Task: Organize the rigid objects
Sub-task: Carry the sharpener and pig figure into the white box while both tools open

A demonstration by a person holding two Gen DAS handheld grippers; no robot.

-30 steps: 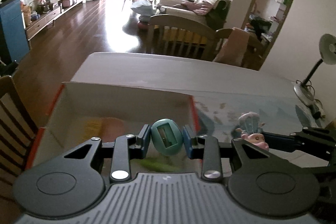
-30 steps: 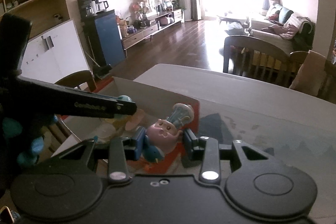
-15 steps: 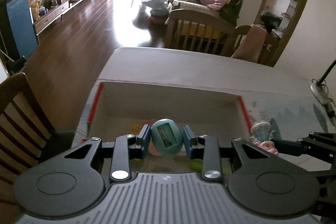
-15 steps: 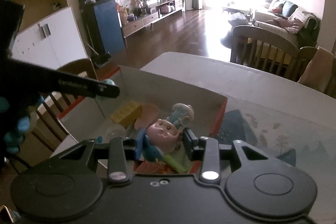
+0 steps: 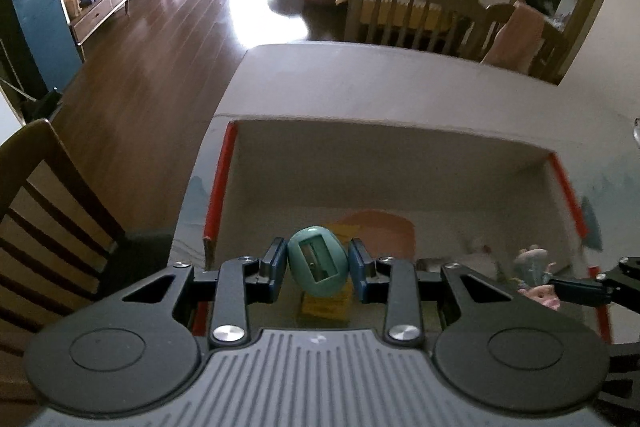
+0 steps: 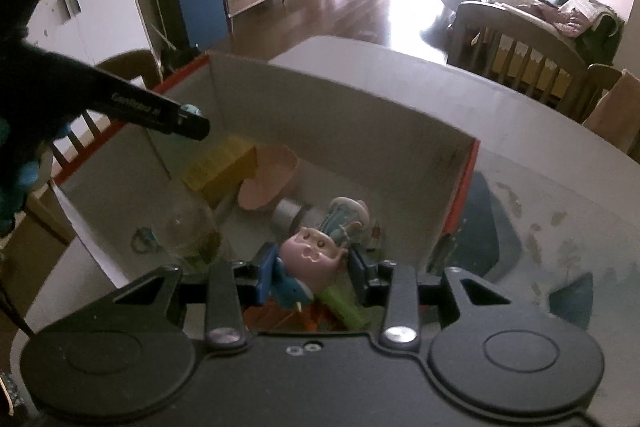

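Note:
My left gripper (image 5: 318, 267) is shut on a teal egg-shaped pencil sharpener (image 5: 317, 267) and hangs over the open cardboard box (image 5: 384, 143). My right gripper (image 6: 312, 273) is shut on a pink pig chef figurine (image 6: 310, 261) with a pale blue hat, low over the box's right part (image 6: 460, 183). In the left wrist view the figurine (image 5: 534, 267) shows at the right, beside a right gripper's finger (image 5: 580, 289). The left gripper's finger (image 6: 160, 113) crosses the right wrist view at upper left, with the sharpener (image 6: 191, 110) at its tip.
Inside the box lie a yellow block (image 6: 222, 167), a pink shell-like dish (image 6: 270, 177), a clear round object (image 6: 188, 231), a green stick (image 6: 344, 309) and orange bits. The box stands on a grey table (image 6: 540, 163). Wooden chairs (image 5: 44, 227) stand around it.
Both grippers have sunk toward the box and tilted down, keeping their toys. The box's inside now fills more of both views.

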